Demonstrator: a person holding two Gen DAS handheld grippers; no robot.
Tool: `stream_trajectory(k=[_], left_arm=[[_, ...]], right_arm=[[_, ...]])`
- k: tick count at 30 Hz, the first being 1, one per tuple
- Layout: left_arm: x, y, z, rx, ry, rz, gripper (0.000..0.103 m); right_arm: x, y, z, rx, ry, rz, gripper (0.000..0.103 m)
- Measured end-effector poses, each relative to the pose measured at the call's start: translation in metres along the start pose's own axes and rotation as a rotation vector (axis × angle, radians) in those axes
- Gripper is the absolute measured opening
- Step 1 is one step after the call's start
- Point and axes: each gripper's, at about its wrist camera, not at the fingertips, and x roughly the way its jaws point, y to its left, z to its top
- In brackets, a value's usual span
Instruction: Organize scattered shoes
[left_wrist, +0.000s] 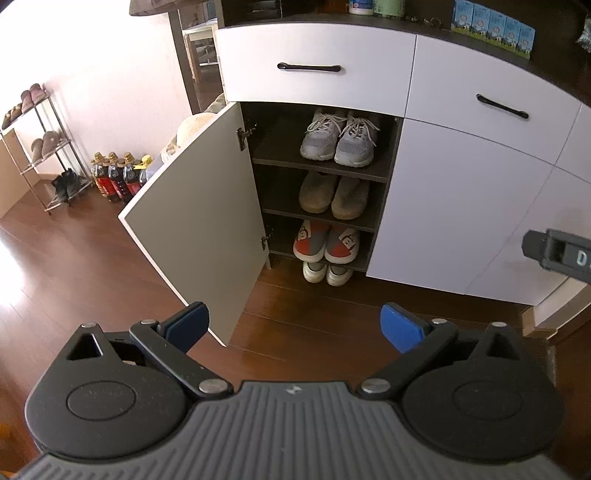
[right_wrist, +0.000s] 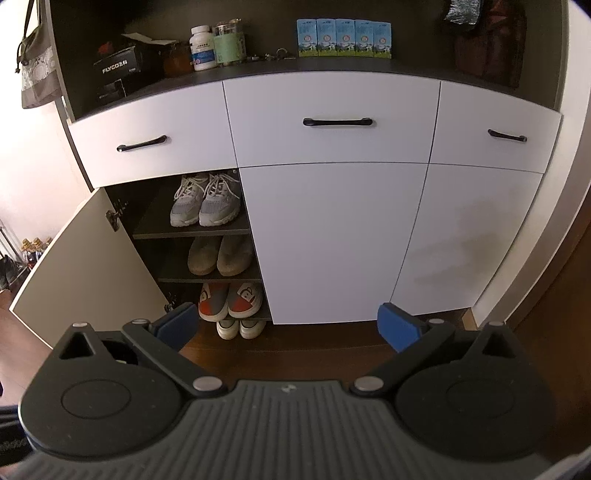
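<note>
Both the left gripper (left_wrist: 293, 325) and right gripper (right_wrist: 288, 325) hang spread and empty, four shoe pairs, from grey sneakers (left_wrist: 338, 138) down to white shoes (left_wrist: 327, 272), sit shelved, so only the open cabinet door (left_wrist: 199, 218) at left seems left to close.

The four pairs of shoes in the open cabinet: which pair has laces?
The grey mesh sneakers on the top shelf. Their white laces show clearly; the beige, the red-and-grey and the white pairs below show none.

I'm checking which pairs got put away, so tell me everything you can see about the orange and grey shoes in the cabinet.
The orange and grey slip-on shoes are a pair, fabric-looking, with white soles and a white toe panel bearing a dark round emblem. They sit side by side, toes pointing outward, on the third shelf of the open compartment, below the beige pair and above the white pair. They touch each other and the shelf; neither gripper is near them.
</note>
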Motion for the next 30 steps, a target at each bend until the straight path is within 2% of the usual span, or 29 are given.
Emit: stream_trajectory(k=[16,24,30], left_arm=[[0.044,-0.008,0.041,0.006,0.038,-0.033,0.1],[0.063,-0.008,0.058,-0.018,0.062,-0.02,0.1],[0.072,-0.015,0.065,0.007,0.052,-0.006,0.1]], right_arm=[[0.035,0.009,0.013,-0.022,0.049,-0.04,0.102],[0.052,0.009,0.015,-0.039,0.066,-0.028,0.102],[0.06,0.005,0.013,-0.059,0.072,-0.014,0.102]])
